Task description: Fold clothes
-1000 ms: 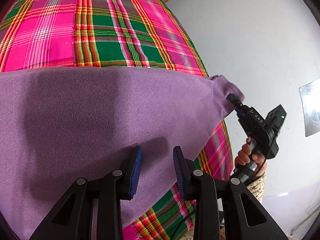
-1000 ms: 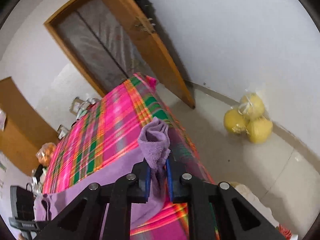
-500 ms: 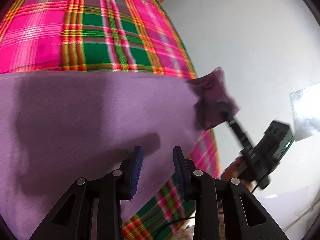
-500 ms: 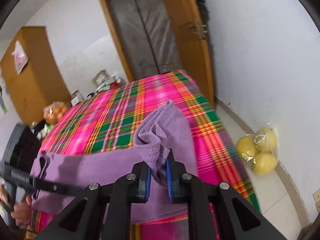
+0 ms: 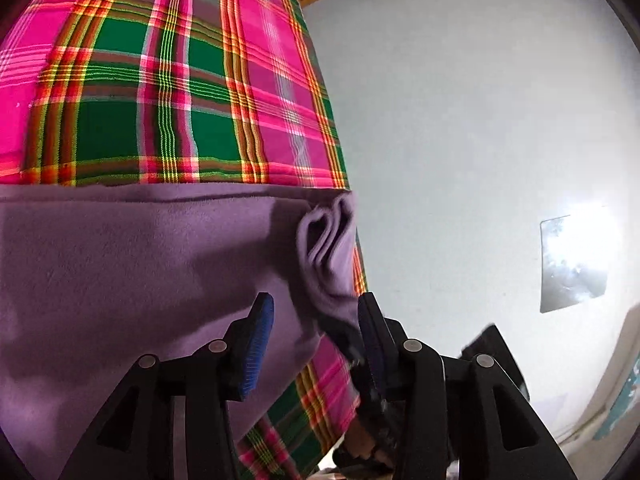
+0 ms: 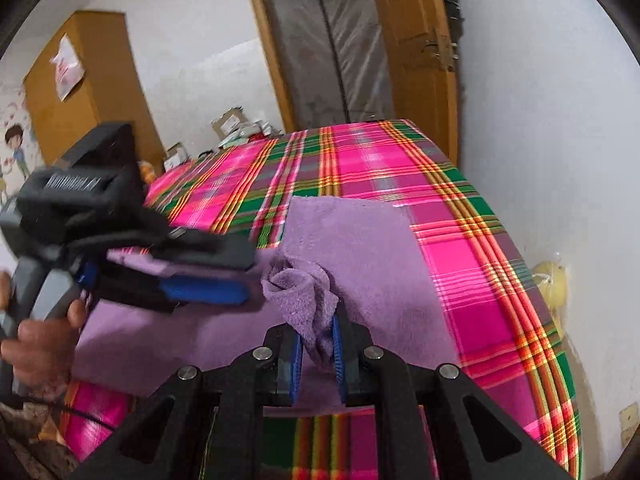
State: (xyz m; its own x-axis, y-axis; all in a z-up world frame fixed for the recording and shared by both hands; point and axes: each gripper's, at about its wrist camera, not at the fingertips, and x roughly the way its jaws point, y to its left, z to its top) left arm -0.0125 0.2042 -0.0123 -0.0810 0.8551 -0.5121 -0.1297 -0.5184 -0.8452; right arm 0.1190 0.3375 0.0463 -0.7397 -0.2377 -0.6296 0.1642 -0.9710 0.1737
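A purple fleece cloth (image 5: 120, 280) lies spread on the plaid-covered table (image 5: 180, 100). My right gripper (image 6: 316, 346) is shut on a bunched corner of the cloth (image 6: 304, 292), held a little above the flat part. In the left wrist view that bunched corner (image 5: 328, 256) hangs just ahead of my left gripper (image 5: 316, 340), which is open, with the fold close to its right finger. From the right wrist view, the left gripper (image 6: 246, 276) points in from the left, fingers apart, right next to the raised corner. The right gripper's fingers are hidden in the left wrist view.
The table's right edge (image 6: 536, 320) runs close to a white wall. A bag of yellow fruit (image 6: 554, 284) sits on the floor there. Boxes (image 6: 236, 130) crowd the far end, near a wooden door (image 6: 416, 40) and a cabinet (image 6: 80, 80). A person's hand (image 6: 40, 340) holds the left gripper.
The right gripper has carried the pinched corner leftward over the cloth until it meets the left gripper. The left gripper stayed open and shifted toward the table's right edge.
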